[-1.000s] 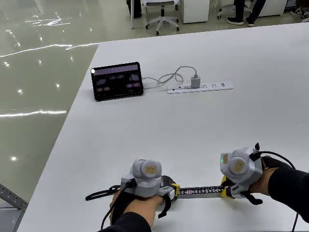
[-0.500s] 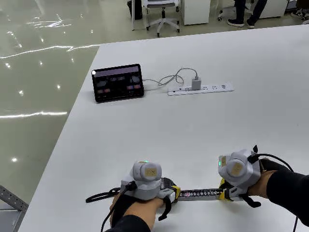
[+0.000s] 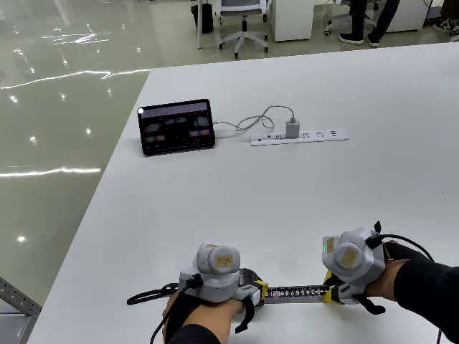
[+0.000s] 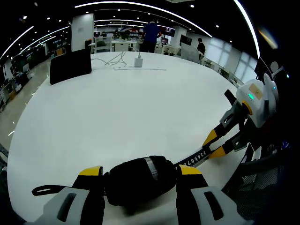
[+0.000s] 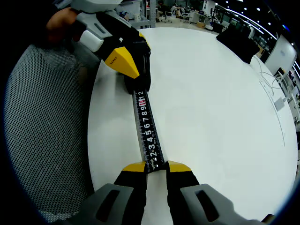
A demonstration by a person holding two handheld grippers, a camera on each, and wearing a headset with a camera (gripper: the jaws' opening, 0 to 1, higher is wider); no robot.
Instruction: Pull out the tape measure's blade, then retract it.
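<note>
Black tape measure case (image 4: 140, 180) sits on bench (image 3: 287, 193), squeezed between left gripper (image 4: 140, 171) jaws. Blade (image 5: 147, 133) is out short way from case, flat on bench, tip pinched by right gripper (image 5: 157, 167).

Step likely blade travel: hold case firm, move tip straight along blade line, no twist, no sudden let-go.

Bench side edge near, left of case. Near edge probably close too, hard to see. Wide open room beyond case. tablet (image 3: 176, 127) and power strip (image 3: 301, 135) well apart from case.

The left gripper (image 4: 140, 170) clamps its jaws around the tape measure (image 4: 140, 183). To the tape measure's right, the right gripper (image 5: 156, 167) pinches the blade (image 5: 147, 126) at its tip.
</note>
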